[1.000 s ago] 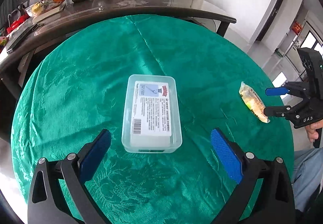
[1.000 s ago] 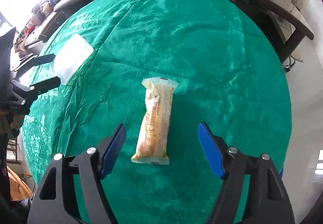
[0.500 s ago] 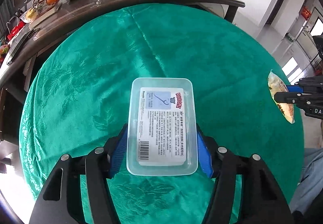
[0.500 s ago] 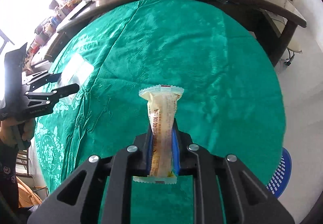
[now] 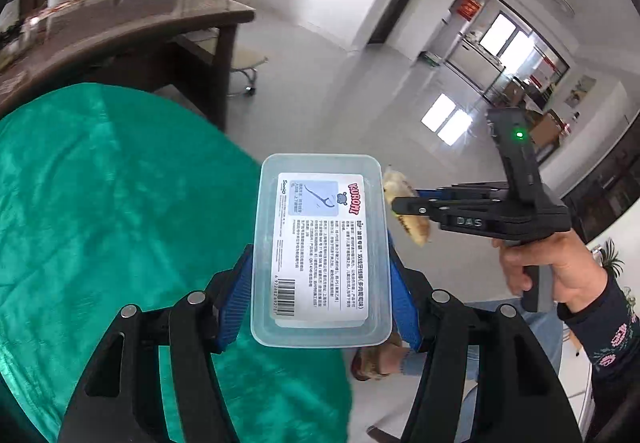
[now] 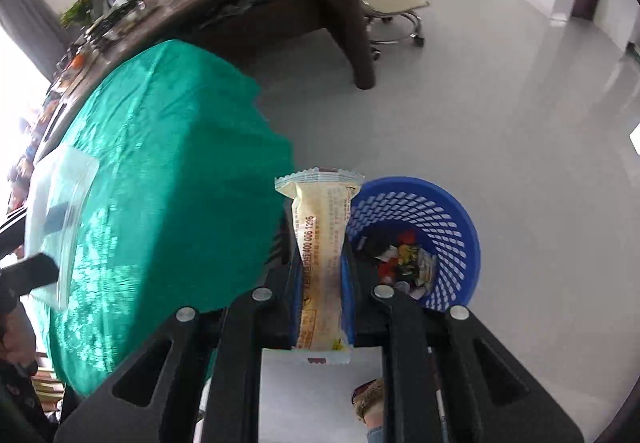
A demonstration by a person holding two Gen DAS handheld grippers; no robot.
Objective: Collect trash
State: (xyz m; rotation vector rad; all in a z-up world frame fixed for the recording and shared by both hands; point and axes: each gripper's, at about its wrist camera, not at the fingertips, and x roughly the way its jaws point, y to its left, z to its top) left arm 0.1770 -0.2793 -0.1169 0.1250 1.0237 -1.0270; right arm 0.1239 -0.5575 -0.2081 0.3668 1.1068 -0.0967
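My left gripper (image 5: 320, 299) is shut on a clear plastic box (image 5: 322, 255) with a printed label, held in the air past the edge of the green-clothed round table (image 5: 100, 203). My right gripper (image 6: 322, 283) is shut on a cream snack wrapper (image 6: 322, 243), held off the table just left of a blue mesh trash basket (image 6: 452, 211) on the floor with litter inside. The right gripper (image 5: 408, 207) and wrapper (image 5: 416, 231) also show in the left wrist view, right of the box. The box (image 6: 60, 211) shows blurred at the right wrist view's left edge.
A long dark wooden table (image 6: 260, 3) with clutter stands behind the round table. A wheeled stool (image 6: 392, 7) stands beside it on the pale grey floor (image 6: 500, 103). My foot (image 5: 380, 359) shows below the box.
Both grippers closed on their items, lifted them off the table and swung right, out over the floor toward the blue basket.
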